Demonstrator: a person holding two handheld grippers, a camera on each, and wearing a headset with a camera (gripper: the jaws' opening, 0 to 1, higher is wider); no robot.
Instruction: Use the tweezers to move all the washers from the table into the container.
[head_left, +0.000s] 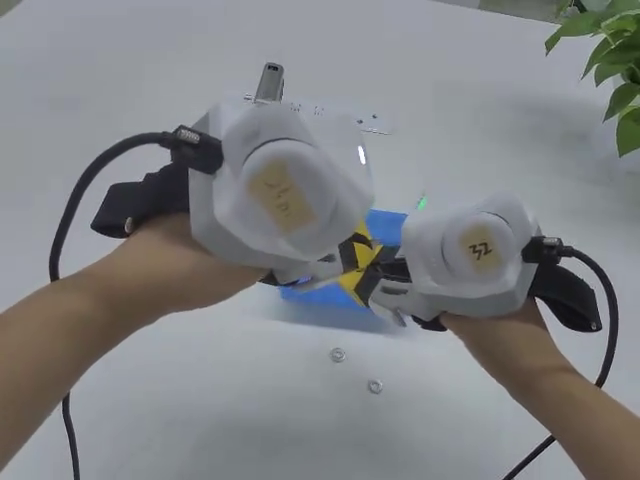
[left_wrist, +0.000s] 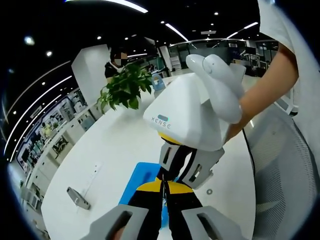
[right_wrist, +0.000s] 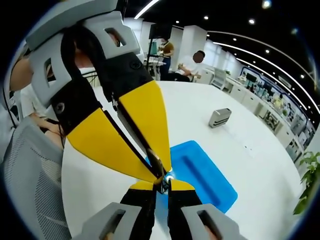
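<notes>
Both grippers meet tip to tip above a blue container (head_left: 388, 224) on the white table (head_left: 140, 90). My left gripper (head_left: 350, 252) comes in from the left. Its yellow jaws are pressed together on a thin dark pair of tweezers (right_wrist: 134, 131). My right gripper (right_wrist: 162, 188) faces it with its jaws closed on the tweezers' tip, over the container (right_wrist: 202, 177). In the left gripper view my own jaws (left_wrist: 163, 186) are shut on the same thin strip. Two washers (head_left: 337, 354) (head_left: 375, 386) lie on the table in front of the container. One washer (left_wrist: 209, 191) also lies beside the right gripper.
A small grey metal block (head_left: 269, 80) stands at the far side of the table, with a pale strip (head_left: 340, 112) lying near it. A leafy plant (head_left: 612, 60) stands at the right edge. Cables trail from both grippers. A mesh chair (left_wrist: 280, 160) is behind the person.
</notes>
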